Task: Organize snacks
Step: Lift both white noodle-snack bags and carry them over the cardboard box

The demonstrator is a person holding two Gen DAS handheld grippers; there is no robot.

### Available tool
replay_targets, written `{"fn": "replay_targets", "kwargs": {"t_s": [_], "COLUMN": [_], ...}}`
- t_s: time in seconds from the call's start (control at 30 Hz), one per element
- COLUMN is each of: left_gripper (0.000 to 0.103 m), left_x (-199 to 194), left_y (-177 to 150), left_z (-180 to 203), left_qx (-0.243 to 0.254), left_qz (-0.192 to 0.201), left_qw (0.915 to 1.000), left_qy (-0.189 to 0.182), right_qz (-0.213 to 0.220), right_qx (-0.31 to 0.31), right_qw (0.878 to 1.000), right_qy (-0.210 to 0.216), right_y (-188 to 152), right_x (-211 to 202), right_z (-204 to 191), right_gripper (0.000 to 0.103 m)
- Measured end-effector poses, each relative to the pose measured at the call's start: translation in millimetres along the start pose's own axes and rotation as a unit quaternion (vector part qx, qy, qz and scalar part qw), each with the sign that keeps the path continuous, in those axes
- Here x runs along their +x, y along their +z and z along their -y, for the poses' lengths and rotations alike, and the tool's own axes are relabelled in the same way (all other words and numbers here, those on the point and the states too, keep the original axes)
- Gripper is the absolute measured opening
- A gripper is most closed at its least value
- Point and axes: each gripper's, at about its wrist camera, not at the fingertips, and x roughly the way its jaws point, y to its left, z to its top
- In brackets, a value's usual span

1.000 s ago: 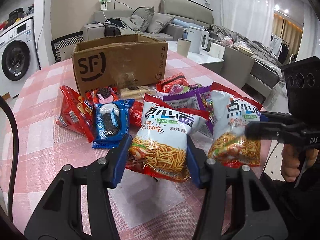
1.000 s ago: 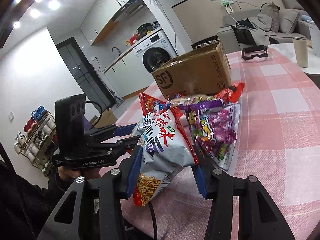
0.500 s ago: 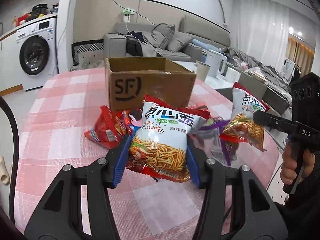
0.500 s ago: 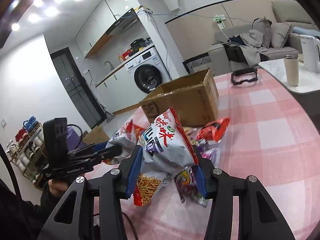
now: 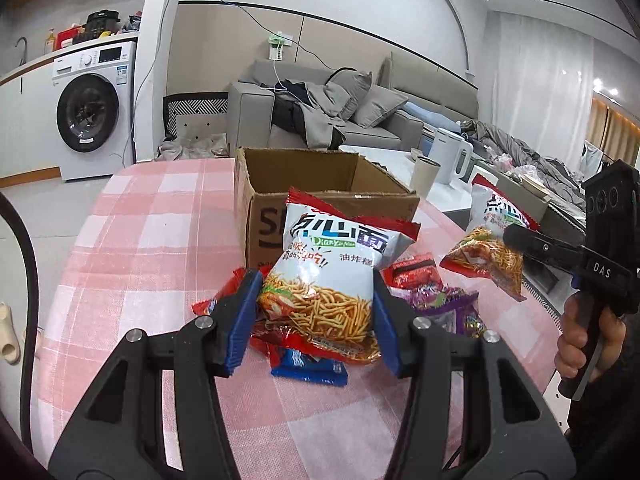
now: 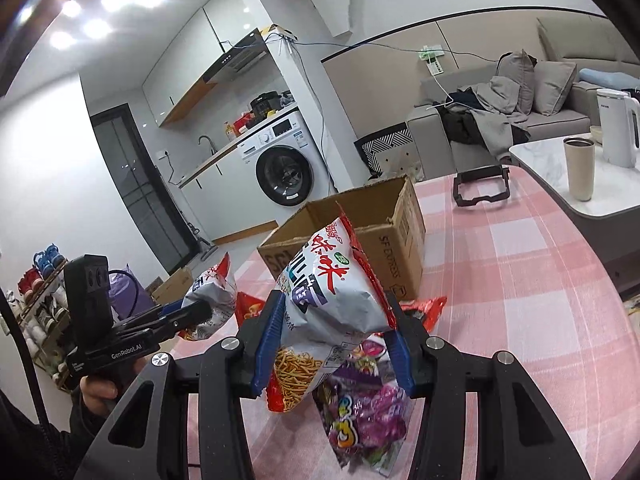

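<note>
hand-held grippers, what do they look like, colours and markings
Both are matte black with triangular cut-outs, silver bolts and ribbed blue pads. The left hand-held gripper reads GenRobot.AI on its side, the right hand-held gripper reads DAS. Each has a pistol handle; a black cable trails the left one.

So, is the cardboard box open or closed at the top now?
Open. The cardboard box has no flaps over its top, and the left wrist view shows its bare inner walls. Its bottom is hidden, so whether any snacks are inside cannot be told.
</note>
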Motion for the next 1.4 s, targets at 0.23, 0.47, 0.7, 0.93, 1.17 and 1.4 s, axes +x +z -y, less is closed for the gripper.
{"fn": "replay_targets", "kwargs": {"t_s": [0.23, 0.47, 0.7, 0.93, 1.17, 1.4], "left_gripper": [0.050, 0.050, 0.050, 0.050, 0.050, 0.050], "left_x": [4.5, 10.3, 21.8, 38.5, 57.4, 85.4], "left_y": [22.2, 42.2, 59.5, 76.8, 89.3, 99.0], "left_z": [-7.0, -13.3, -19.4, -19.4, -20.7, -26.0], "left_qx": [-0.009, -0.006, -0.011, -0.003, -0.001, 0.001], "left_qz": [0.020, 0.034, 0.038, 0.036, 0.033, 0.024], "left_qw": [0.9997, 0.9992, 0.9989, 0.9989, 0.9988, 0.9985], "left_qy": [0.010, 0.022, 0.027, 0.030, 0.036, 0.048], "right_qz": [0.011, 0.018, 0.018, 0.021, 0.012, 0.006], "right_qx": [-0.007, -0.006, -0.006, -0.013, -0.017, -0.023], "right_qw": [1.000, 1.000, 1.000, 0.999, 0.999, 0.998], "right_qy": [-0.010, -0.014, -0.020, -0.039, -0.044, -0.050], "right_y": [21.5, 36.2, 50.1, 62.5, 74.3, 85.9], "right_x": [8.5, 18.3, 28.9, 40.8, 58.7, 77.6], "right_z": [-2.5, 0.2, 4.2, 5.7, 8.3, 10.9], "right_gripper": [0.048, 0.048, 0.048, 0.048, 0.048, 0.048]}}
